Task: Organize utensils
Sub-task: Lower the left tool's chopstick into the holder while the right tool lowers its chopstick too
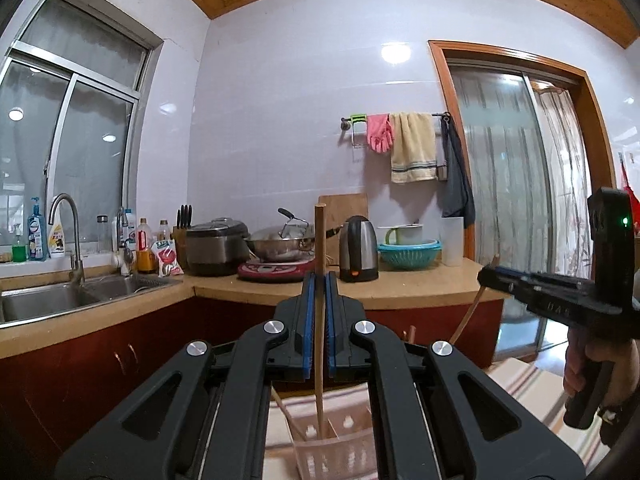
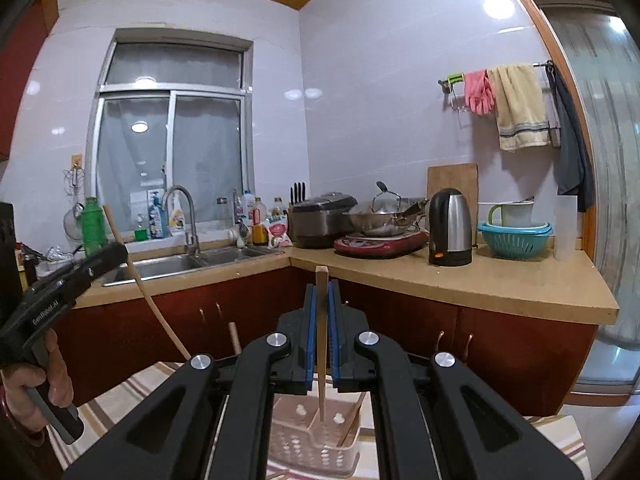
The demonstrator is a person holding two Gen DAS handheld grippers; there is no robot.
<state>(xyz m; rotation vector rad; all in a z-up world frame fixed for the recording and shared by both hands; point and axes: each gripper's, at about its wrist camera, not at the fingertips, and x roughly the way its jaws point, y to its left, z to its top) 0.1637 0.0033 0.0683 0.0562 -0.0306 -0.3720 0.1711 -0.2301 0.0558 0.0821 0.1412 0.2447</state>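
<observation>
left gripper (image 1: 319, 280): clamped on upright chopstick (image 1: 319, 320); right gripper (image 2: 321, 292): clamped on another chopstick (image 2: 321, 340); both above slotted utensil basket (image 2: 312, 440); striped cloth (image 2: 120, 400) beneath

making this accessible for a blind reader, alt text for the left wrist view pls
The left gripper is shut on an upright wooden chopstick above a pale slotted utensil holder on a striped cloth. Right, the right gripper grips another; behind, a kitchen counter.
</observation>
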